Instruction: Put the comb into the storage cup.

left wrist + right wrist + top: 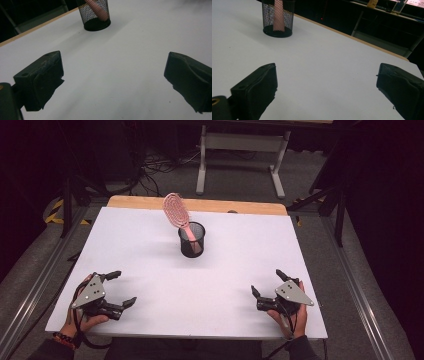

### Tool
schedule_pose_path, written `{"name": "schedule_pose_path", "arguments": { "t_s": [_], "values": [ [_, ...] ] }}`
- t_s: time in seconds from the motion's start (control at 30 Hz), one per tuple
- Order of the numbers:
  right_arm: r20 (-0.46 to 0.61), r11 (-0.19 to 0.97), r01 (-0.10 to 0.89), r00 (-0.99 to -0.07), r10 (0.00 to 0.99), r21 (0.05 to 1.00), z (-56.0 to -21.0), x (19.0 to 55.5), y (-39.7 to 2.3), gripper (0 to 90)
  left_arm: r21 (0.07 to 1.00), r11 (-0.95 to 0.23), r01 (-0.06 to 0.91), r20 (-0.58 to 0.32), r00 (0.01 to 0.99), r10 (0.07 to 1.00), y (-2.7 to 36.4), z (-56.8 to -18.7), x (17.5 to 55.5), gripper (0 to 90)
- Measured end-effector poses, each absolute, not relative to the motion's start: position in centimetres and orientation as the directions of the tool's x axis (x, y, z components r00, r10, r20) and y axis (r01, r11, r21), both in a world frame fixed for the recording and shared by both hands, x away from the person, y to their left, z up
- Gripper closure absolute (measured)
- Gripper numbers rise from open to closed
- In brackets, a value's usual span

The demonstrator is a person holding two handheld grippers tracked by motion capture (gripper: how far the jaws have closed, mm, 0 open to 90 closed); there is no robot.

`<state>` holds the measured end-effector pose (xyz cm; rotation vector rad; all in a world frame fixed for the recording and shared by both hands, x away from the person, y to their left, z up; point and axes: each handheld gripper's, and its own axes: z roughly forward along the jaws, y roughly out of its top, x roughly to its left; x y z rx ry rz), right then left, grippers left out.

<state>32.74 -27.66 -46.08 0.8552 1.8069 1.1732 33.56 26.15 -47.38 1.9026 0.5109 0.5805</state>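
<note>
High view: pink plastic oval-headed hairbrush (pixel 177 212) stands handle-down in a black wire-mesh cylinder cup (pixel 192 240), head leaning up and to the left over the rim. Cup sits on the white table top (pixel 150 245), well ahead of both tools, roughly midway btwn them. Left gripper (pixel 121 288) rests near the front-left edge, jaws spread wide, nothing btwn them. Right gripper (pixel 265 282) near the front-right edge, also spread wide and empty.

Left gripper view: mesh cup (pixel 95 13) far ahead and a bit left of the jaw line, pink handle (pixel 98 10) visible thru the mesh. Both black jaws well apart, bare table btwn.

Right gripper view: cup (pixel 277 18) far ahead, off to the left of the jaws; pink handle (pixel 278 16) upright inside. Jaws wide apart, nothing held.

Handling, as I judge it: brush prob light, stiff plastic, smooth so a bit slippery; bristle face gives way, so poor for pinching. Best hold = the neck or upper handle just above the rim, jaws across the narrow sides. Cup looks light too and could tip or drag along w/ the brush if pulled sideways; lift straight up along the lean, or steady the cup wall w/ the other gripper.
</note>
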Motion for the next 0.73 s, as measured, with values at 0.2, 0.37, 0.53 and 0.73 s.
{"name": "schedule_pose_path", "arguments": {
  "t_s": [0.2, 0.37, 0.53, 0.73],
  "values": [
    [-0.252, 0.334, 0.111, -0.450, 0.857, 0.936, -46.01, 32.71, -27.82, 4.0, 0.921, -0.378, 0.088, 0.166, 0.791, 0.588, 26.10, -47.42, 33.65, 3.5],
    [-0.248, 0.334, 0.124, -0.447, 0.860, 0.934, -46.10, 32.79, -27.94, 4.4, 0.922, -0.375, 0.093, 0.158, 0.794, 0.587, 26.17, -47.49, 33.79, 3.8],
    [-0.251, 0.336, 0.123, -0.445, 0.860, 0.934, -46.04, 32.83, -27.81, 4.3, 0.924, -0.371, 0.092, 0.157, 0.793, 0.588, 26.27, -47.44, 33.64, 4.0],
    [-0.242, 0.325, 0.123, -0.439, 0.865, 0.938, -45.94, 32.83, -27.77, 4.2, 0.927, -0.364, 0.095, 0.153, 0.788, 0.596, 26.24, -47.43, 33.54, 4.3]
  ]
}}
